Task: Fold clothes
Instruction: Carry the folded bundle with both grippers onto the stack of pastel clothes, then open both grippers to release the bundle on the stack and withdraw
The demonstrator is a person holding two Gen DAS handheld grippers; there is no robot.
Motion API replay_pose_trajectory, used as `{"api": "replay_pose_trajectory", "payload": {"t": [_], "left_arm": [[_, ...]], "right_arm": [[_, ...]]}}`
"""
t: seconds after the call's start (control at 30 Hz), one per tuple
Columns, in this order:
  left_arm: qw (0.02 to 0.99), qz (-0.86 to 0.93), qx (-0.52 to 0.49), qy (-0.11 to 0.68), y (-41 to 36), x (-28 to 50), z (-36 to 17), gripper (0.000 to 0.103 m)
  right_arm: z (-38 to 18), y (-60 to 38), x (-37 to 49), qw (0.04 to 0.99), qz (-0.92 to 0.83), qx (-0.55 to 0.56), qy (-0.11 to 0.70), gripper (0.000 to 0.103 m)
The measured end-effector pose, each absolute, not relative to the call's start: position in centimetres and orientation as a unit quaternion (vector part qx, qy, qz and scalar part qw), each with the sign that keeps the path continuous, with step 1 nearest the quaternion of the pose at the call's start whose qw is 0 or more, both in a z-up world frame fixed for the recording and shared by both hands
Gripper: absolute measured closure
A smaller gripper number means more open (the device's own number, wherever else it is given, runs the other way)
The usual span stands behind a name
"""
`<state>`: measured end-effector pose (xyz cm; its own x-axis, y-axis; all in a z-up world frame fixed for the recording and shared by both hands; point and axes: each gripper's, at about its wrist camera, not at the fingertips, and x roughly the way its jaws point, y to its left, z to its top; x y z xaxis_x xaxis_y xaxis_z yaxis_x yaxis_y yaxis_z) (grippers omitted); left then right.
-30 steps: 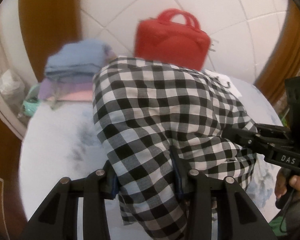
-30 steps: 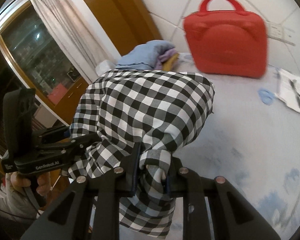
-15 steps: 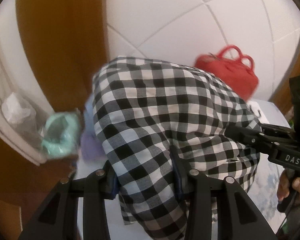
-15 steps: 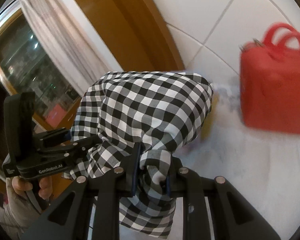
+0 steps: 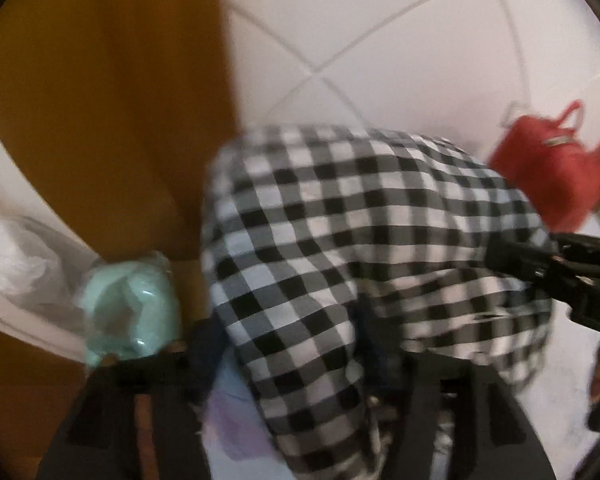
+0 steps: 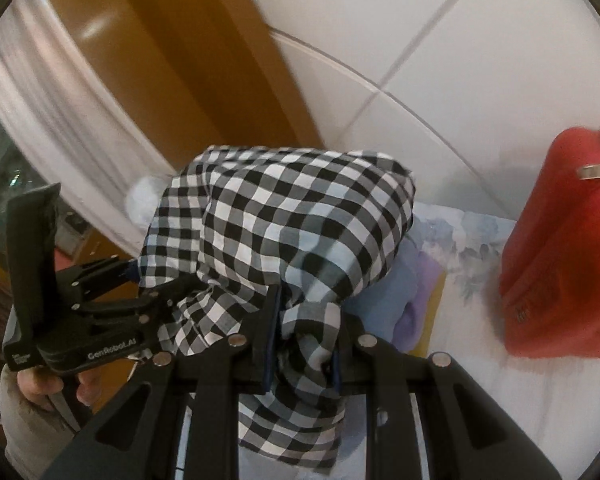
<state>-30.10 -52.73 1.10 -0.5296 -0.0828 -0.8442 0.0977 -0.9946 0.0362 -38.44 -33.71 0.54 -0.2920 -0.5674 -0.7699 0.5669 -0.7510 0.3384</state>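
A folded black-and-white checked garment (image 5: pixel 340 248) hangs in the air between both grippers; it also shows in the right wrist view (image 6: pixel 284 220). My left gripper (image 5: pixel 288 344) is shut on its left end, and my right gripper (image 6: pixel 306 316) is shut on a bunched fold at its other end. The left gripper appears at the left of the right wrist view (image 6: pixel 140 292); the right gripper's black body shows at the right of the left wrist view (image 5: pixel 548 276). A stack of folded blue, purple and yellow clothes (image 6: pixel 404 300) lies just under the garment.
A red handbag (image 6: pixel 560 264) stands on the floral-covered table (image 6: pixel 480 380) to the right. A mint-green bundle in plastic (image 5: pixel 128 308) and a white bag (image 5: pixel 16 260) sit at the left by a wooden door frame (image 5: pixel 120 100). A white tiled wall (image 6: pixel 440 60) is behind.
Both grippers carried the checked garment to the left and further back. It now hangs over the stack of folded clothes. The red bag has slid to the right of both views.
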Motion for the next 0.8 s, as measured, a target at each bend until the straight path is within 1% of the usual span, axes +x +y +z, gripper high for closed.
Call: {"api": "replay_pose_trajectory", "payload": {"t": [0.03,0.07,0.1,0.13,0.17,0.23,0.37,0.5,0.53,0.57,0.7,0.8], "left_arm": [[0.065,-0.875,0.48,-0.004,-52.9,-30.2,0.5,0.016],[0.072,-0.874,0.48,-0.011,-52.9,-30.2,0.0,0.011],[0.073,-0.874,0.481,-0.014,-52.9,-30.2,-0.4,0.009],[0.077,-0.872,0.483,-0.015,-52.9,-30.2,-0.7,0.006],[0.082,-0.87,0.486,-0.014,-52.9,-30.2,-1.0,0.006],[0.087,-0.87,0.485,-0.011,-52.9,-29.9,-0.8,0.006],[0.099,-0.882,0.462,-0.001,-52.7,-27.8,1.9,0.006],[0.119,-0.895,0.43,0.0,-51.5,-24.1,5.5,0.005],[0.121,-0.898,0.423,0.004,-50.9,-23.1,6.2,0.002],[0.12,-0.902,0.415,0.01,-50.1,-22.0,6.8,0.001],[0.087,-0.909,0.405,0.049,-47.3,-18.6,7.7,0.001],[0.078,-0.905,0.415,0.047,-45.6,-17.8,7.5,0.001]], "right_arm": [[-0.1,-34.0,-38.9,0.344,-0.807,0.481,0.009,0.054],[-0.7,-34.2,-39.1,0.331,-0.814,0.478,0.021,0.028],[-1.2,-34.1,-39.3,0.322,-0.818,0.476,0.026,0.008],[-1.7,-34.1,-39.4,0.315,-0.821,0.475,0.029,0.002],[-2.6,-34.1,-39.7,0.315,-0.816,0.484,0.025,0.0],[-2.7,-33.7,-39.6,0.317,-0.816,0.484,0.018,0.0],[-2.4,-32.7,-39.4,0.321,-0.817,0.479,0.005,0.0],[0.7,-30.4,-36.9,0.334,-0.834,0.44,0.001,0.0],[1.4,-29.9,-36.1,0.336,-0.838,0.431,0.0,0.0],[1.9,-29.2,-35.0,0.337,-0.84,0.425,0.0,0.0],[2.6,-27.5,-31.4,0.338,-0.845,0.414,0.007,0.0],[2.2,-26.6,-28.9,0.337,-0.844,0.416,0.015,0.0]]}}
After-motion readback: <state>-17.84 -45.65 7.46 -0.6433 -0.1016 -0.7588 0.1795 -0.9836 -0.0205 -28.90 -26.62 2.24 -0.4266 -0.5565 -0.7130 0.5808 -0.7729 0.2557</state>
